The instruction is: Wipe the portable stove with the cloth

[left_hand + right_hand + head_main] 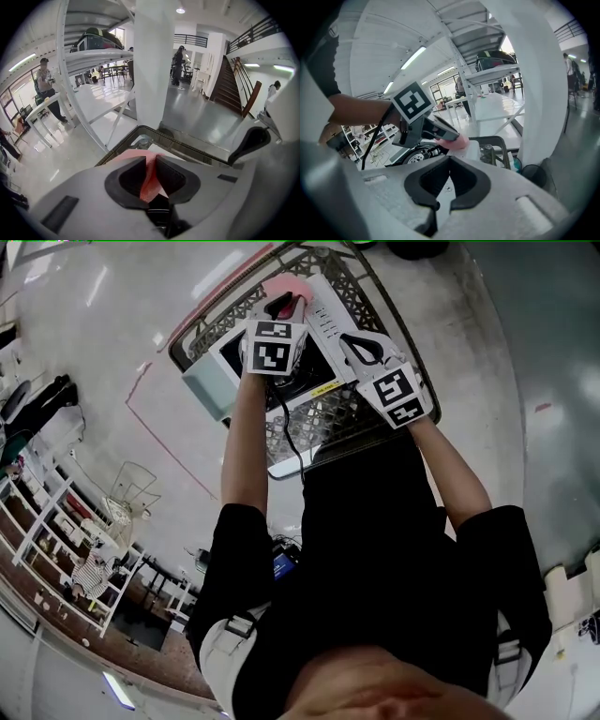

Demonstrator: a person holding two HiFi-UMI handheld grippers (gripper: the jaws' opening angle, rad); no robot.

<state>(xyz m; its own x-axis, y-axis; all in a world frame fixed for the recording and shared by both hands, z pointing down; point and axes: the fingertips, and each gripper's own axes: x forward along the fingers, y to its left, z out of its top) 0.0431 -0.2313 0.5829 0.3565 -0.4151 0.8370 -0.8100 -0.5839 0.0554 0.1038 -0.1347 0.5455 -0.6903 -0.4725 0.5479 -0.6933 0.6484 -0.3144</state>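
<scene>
The portable stove point(323, 322) is white with a black burner and sits on a dark mesh table point(199, 329). My left gripper point(286, 306) is over the stove's far end, shut on a pink cloth point(281, 287). In the left gripper view the cloth point(150, 180) is pinched between the dark pads. My right gripper point(356, 339) hovers at the stove's right side, shut with nothing in it. The right gripper view shows its shut jaws point(449, 161), and beyond them the left gripper point(440, 132) pressing the cloth point(457, 141) on the stove point(476, 146).
A black cable point(291, 442) runs from the stove toward the person. A pale blue box point(206, 390) sits at the table's left corner. A white rack post point(152, 61) rises just past the table. People stand far off near stairs point(234, 79).
</scene>
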